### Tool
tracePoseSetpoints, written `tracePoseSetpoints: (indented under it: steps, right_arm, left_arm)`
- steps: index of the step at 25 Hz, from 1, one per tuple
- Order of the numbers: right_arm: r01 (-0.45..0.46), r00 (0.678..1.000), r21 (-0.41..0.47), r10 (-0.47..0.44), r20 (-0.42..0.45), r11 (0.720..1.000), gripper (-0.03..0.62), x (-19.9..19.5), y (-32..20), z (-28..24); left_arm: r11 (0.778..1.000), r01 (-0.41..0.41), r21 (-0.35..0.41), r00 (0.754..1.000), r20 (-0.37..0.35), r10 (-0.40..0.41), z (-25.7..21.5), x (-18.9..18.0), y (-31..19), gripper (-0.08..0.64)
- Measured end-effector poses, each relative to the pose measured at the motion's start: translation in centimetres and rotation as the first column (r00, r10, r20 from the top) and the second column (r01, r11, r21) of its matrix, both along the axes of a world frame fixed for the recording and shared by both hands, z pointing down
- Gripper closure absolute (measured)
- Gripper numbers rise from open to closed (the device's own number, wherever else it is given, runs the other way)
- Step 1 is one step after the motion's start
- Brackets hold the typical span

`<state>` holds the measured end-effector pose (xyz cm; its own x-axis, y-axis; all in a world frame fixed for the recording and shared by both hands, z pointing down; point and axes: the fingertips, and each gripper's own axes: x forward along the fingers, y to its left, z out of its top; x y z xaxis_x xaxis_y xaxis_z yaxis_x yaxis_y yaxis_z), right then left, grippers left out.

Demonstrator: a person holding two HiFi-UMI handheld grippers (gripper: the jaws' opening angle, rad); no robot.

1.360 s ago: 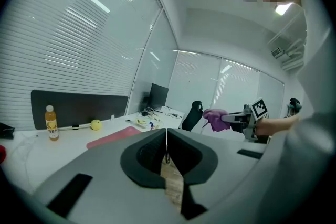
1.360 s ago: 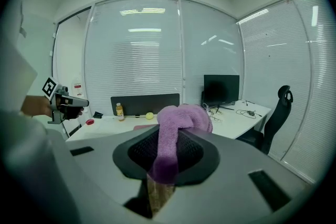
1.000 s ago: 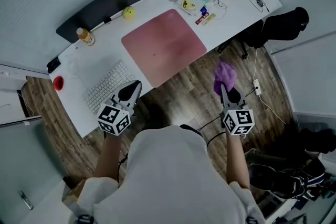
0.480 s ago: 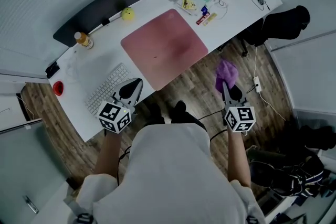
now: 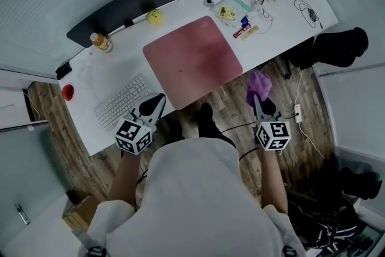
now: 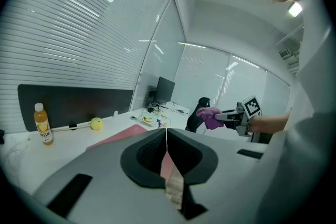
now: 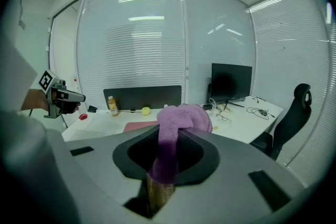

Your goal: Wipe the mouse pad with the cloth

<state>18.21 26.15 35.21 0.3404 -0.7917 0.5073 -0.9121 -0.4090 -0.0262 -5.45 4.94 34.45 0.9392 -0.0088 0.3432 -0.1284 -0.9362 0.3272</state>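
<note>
Right gripper (image 5: 260, 99) clamps the cloth (image 5: 258, 85) off the desk edge; soft, light, likely floppy. Pad (image 5: 192, 61) flat on desk (image 5: 108, 78). Left gripper (image 5: 153, 104) jaws together, empty.

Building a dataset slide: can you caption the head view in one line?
Person at white desk, right gripper clamping a purple cloth, left gripper shut, pink rectangular mouse pad not yet touched.

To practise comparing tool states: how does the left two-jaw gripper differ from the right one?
The left gripper has its jaws shut on nothing; the right gripper clamps a purple cloth. The left gripper sits at the front edge of the white desk; the right gripper is off it, over wooden floor. Both carry marker cubes.
</note>
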Motion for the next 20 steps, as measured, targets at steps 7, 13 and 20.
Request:
tracePoseSetpoints:
  steps: [7,13,20]
  right_arm:
    - [0.135,0.991,-0.043,-0.134,0.026,0.990,0.509,5.5,-2.4,1.9]
    - [0.247,0.969,-0.112,-0.243,0.046,0.963,0.509,9.4,-3.7,5.1]
    - [0.354,0.935,-0.203,-0.344,0.084,0.913,0.509,12.8,-4.5,10.2]
  left_arm:
    - [0.990,0.141,-0.011,0.990,0.024,-0.141,1.0,2.3,0.1,0.541]
    - [0.973,0.232,-0.012,0.971,0.059,-0.231,2.2,4.6,1.4,0.541]
    - [0.947,0.320,-0.033,0.944,0.101,-0.316,4.6,6.3,3.2,0.541]
